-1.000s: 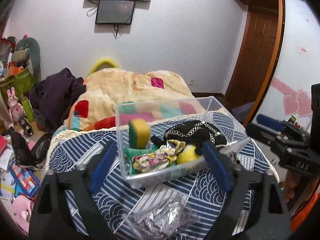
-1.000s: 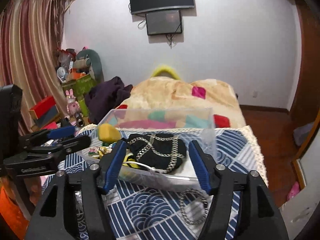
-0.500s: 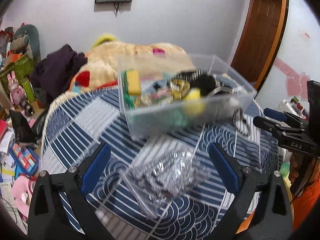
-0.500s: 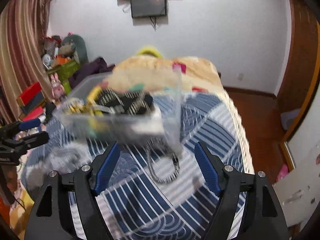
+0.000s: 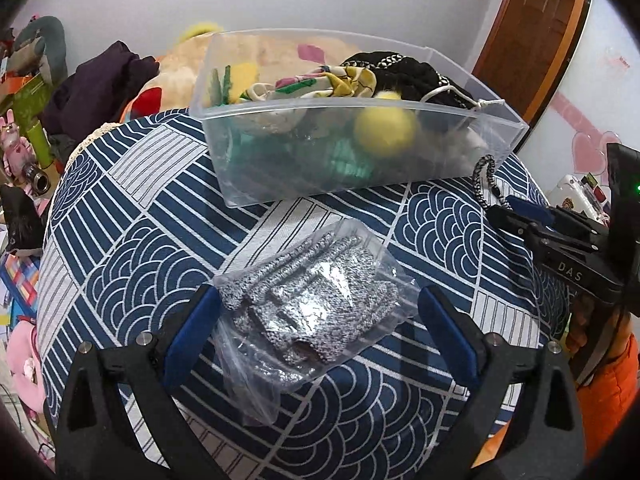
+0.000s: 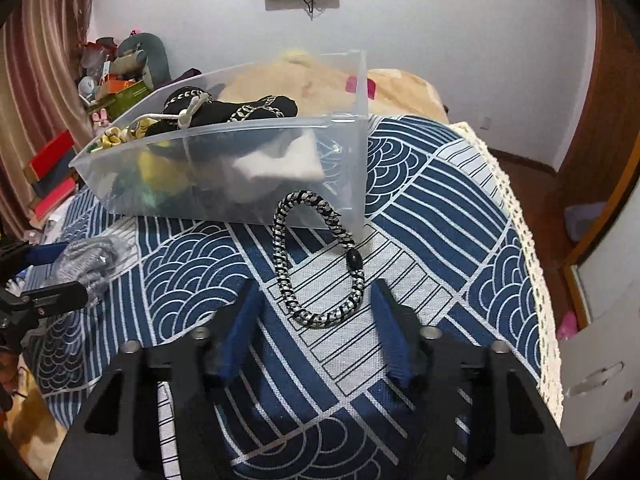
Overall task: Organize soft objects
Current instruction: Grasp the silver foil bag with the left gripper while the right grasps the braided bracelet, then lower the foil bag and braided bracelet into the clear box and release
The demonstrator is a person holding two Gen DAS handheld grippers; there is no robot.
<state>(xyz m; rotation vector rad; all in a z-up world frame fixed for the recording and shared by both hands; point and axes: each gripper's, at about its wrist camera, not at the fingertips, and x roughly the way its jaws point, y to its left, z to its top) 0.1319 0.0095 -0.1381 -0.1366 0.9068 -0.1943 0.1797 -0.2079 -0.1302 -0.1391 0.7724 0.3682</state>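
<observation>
The right claw (image 6: pixel 316 320), fingers spread, flanks a braided bracelet (image 6: pixel 316 260) leaning against the clear bin (image 6: pixel 256 168).

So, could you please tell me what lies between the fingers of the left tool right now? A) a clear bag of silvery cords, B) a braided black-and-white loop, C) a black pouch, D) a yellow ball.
A: in the left wrist view the open left tool straddles the clear bag on the cloth, while the ball and pouch sit in the bin, and the loop lies before the right tool.
</observation>
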